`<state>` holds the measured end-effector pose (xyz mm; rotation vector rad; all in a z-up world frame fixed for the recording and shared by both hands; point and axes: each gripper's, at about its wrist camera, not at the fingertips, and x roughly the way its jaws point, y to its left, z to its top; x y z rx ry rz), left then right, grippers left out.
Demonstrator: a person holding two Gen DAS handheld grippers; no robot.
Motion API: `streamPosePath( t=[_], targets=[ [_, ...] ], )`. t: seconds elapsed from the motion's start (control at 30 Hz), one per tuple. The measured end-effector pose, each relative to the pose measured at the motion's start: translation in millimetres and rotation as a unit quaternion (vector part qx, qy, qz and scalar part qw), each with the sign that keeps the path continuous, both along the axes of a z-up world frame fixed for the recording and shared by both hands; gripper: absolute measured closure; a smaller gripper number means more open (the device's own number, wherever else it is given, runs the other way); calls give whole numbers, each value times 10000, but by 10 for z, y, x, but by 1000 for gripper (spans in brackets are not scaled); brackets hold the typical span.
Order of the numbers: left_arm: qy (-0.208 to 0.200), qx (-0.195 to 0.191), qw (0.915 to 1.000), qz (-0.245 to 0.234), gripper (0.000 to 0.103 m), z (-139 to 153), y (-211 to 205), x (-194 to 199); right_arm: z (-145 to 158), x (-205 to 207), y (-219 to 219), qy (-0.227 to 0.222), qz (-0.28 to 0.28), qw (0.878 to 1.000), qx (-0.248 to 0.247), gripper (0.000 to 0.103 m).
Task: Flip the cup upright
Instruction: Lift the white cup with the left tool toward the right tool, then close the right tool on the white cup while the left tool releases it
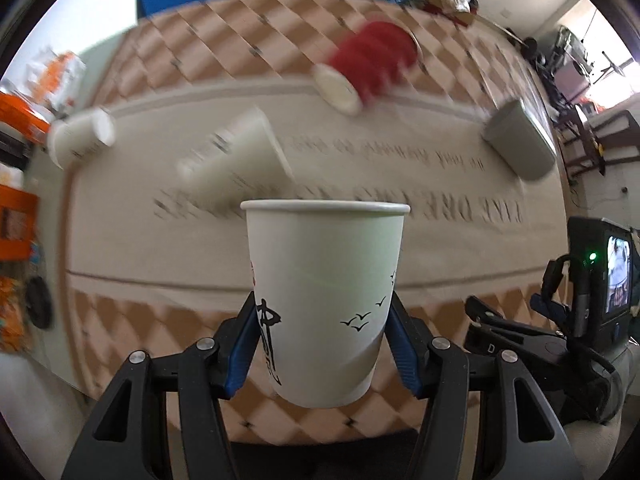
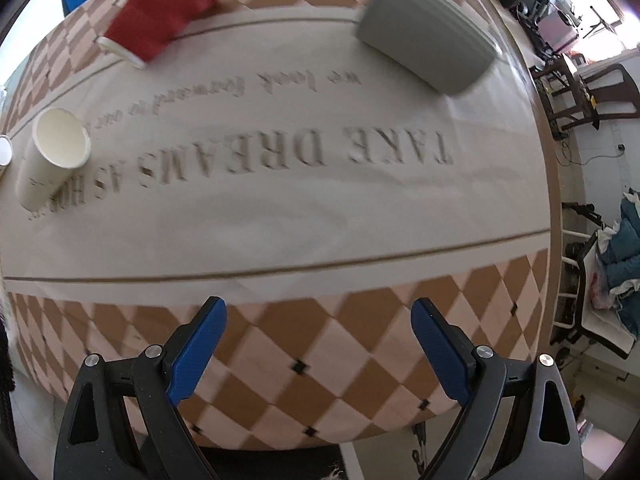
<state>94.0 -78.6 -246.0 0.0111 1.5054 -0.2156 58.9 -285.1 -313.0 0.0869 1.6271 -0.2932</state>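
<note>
Already the left gripper [image 1: 322, 344] clamps the printed cup [image 1: 324, 300] mouth-up above the table [image 2: 320, 344], not yet set down. Right gripper [image 2: 318, 350] hangs wide, holding nothing. Farther off, a white cup [image 2: 52, 160], red cup [image 2: 164, 12] and grey cup [image 2: 428, 36] lie sideways (probably next).

- Left black plastic two-finger gripper [image 1: 323, 344]: ribbed blue rubber pads [image 1: 402, 354] on the fingers, round silver pivot screws [image 1: 441, 343], triangular cut-outs in the arms.
- Right black plastic two-finger gripper [image 2: 319, 354]: same build, textured blue pads [image 2: 439, 354], silver screws [image 2: 485, 351], fine pale specks on the black arms.
</note>
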Motion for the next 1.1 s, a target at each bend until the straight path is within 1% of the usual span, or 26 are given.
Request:
streamPosePath(
  t=[0.13,0.27,0.37,0.57,0.7,0.8,0.9,0.93,0.97,1.1],
  targets=[
    [327,-79,9994,-45,47,-334,-286,-111,-132,-221,-284,115,-115,9998,-92,8],
    [462,-50,9989,-116,47,-578,-528,-197,-287,-401,-499,255,-221,9993,-161,8],
    [529,-25,9985,-139,47,-725,-626,-224,-406,-489,-605,356,-221,9989,-215,8],
    [610,21,9980,-140,47,-841,-674,-186,-526,-598,-704,491,-203,9982,-271,8],
    [668,46,9976,-160,43,-908,-673,-143,-501,-594,-708,495,-247,9980,-311,8],
    [703,-35,9973,-188,43,-926,-691,-107,-461,-566,-754,460,-280,9980,-338,8],
    [822,-7,9965,-137,43,-1071,-688,-103,-445,-572,-818,449,-315,9979,-355,8],
    [859,-36,9962,-116,42,-1091,-686,-95,-441,-565,-839,446,-329,9978,-355,8],
    [893,-40,9959,-96,38,-1099,-686,-89,-441,-583,-835,437,-341,9978,-361,8],
    [732,0,9972,-175,24,-1073,-712,-73,-436,-612,-886,405,-404,9977,-374,8]
  ],
)
